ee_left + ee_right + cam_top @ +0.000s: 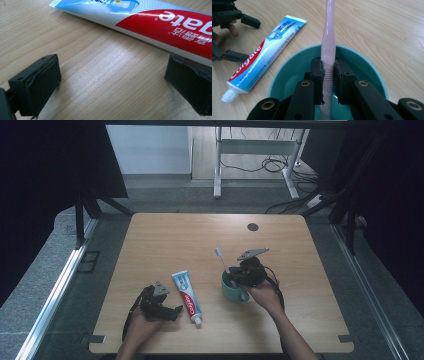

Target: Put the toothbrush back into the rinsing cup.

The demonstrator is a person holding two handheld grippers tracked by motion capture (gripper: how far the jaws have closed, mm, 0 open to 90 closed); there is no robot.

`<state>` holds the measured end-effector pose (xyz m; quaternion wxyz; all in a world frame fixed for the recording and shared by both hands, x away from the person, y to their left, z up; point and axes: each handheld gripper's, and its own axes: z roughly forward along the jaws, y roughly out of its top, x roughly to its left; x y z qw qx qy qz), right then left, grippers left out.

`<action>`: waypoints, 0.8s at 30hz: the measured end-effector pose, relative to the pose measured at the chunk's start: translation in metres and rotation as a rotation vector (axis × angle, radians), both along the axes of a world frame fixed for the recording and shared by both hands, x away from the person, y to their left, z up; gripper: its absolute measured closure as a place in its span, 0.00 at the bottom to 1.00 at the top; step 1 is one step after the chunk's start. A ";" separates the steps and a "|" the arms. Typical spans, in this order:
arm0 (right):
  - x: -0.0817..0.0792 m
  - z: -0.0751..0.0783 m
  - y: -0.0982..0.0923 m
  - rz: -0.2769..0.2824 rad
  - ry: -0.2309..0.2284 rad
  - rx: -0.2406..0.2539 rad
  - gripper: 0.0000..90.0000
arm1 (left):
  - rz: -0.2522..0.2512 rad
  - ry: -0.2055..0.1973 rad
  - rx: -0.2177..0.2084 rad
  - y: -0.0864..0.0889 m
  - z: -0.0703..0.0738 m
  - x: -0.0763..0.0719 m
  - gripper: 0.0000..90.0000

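Surface [165,235] of pale wood carries a teal cup [367,72] near its middle and a toothpaste tube [187,296] flat beside it, cap toward the person; the right gripper [329,72] is clenched on a pink toothbrush [328,32], handle end down inside the cup, so seating the brush looks like the step in hand; next it must release and lift clear. The left gripper [110,85] rests released on the wood just beside the tube, which reads "Colgate".

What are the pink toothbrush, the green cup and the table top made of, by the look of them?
Toothbrush: looks like smooth pink plastic, with a ribbed grip section and moulded lettering. Cup: glossy teal, probably glazed ceramic, though plastic is possible. Table: pale wood grain with a flat matte sheen, likely laminate rather than solid wood.
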<state>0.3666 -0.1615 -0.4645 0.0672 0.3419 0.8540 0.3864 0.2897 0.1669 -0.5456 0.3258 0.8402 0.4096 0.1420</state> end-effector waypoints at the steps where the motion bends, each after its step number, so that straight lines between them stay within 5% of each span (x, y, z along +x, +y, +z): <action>1: 0.000 -0.001 0.000 0.000 0.001 -0.004 0.86 | 0.001 0.000 -0.001 0.000 0.000 0.000 0.00; 9: 0.001 -0.005 -0.004 -0.001 0.032 -0.022 0.86 | 0.001 0.001 0.000 0.000 0.000 0.000 0.00; 24: -0.001 -0.005 -0.004 0.006 0.021 -0.040 0.80 | 0.000 0.002 0.001 0.000 0.000 0.000 0.00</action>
